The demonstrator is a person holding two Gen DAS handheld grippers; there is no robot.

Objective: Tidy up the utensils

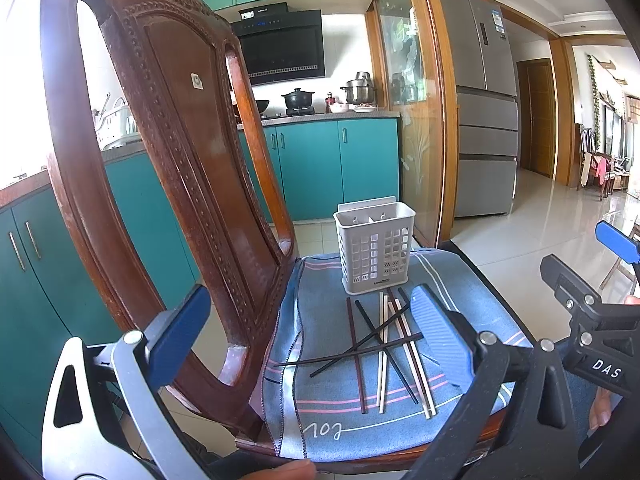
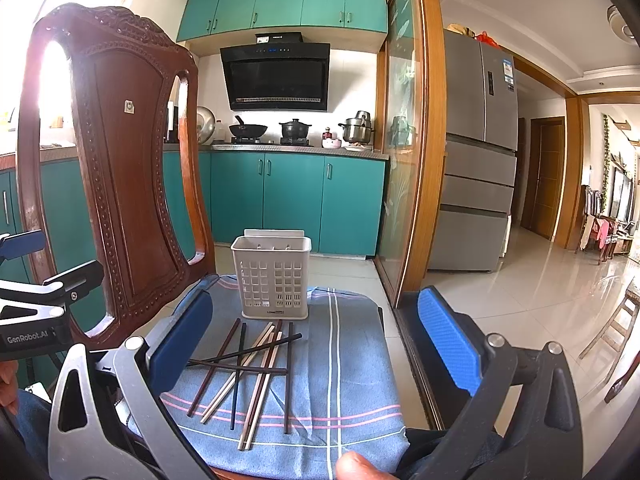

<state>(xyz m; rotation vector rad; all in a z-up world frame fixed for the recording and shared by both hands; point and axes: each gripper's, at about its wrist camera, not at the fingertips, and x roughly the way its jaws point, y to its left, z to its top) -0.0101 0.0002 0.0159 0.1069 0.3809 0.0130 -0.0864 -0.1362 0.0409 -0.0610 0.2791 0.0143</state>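
Several chopsticks (image 1: 383,364) (image 2: 240,367), dark and pale, lie crossed in a loose pile on a blue striped cloth (image 1: 320,420) (image 2: 352,360) that covers a chair seat. Just behind the pile stands a white perforated utensil holder (image 1: 374,252) (image 2: 274,276), upright and with nothing showing inside. My left gripper (image 1: 310,336) hovers open over the near left of the pile. My right gripper (image 2: 316,344) hovers open over the near right of it. Neither gripper touches a chopstick, and both have nothing between their blue pads.
The carved wooden chair back (image 1: 180,140) (image 2: 120,160) rises close on the left. The seat's right edge drops to a tiled floor (image 2: 520,300). A glass sliding door frame (image 2: 432,160) stands behind on the right. A person's fingertip (image 2: 360,466) shows at the bottom edge.
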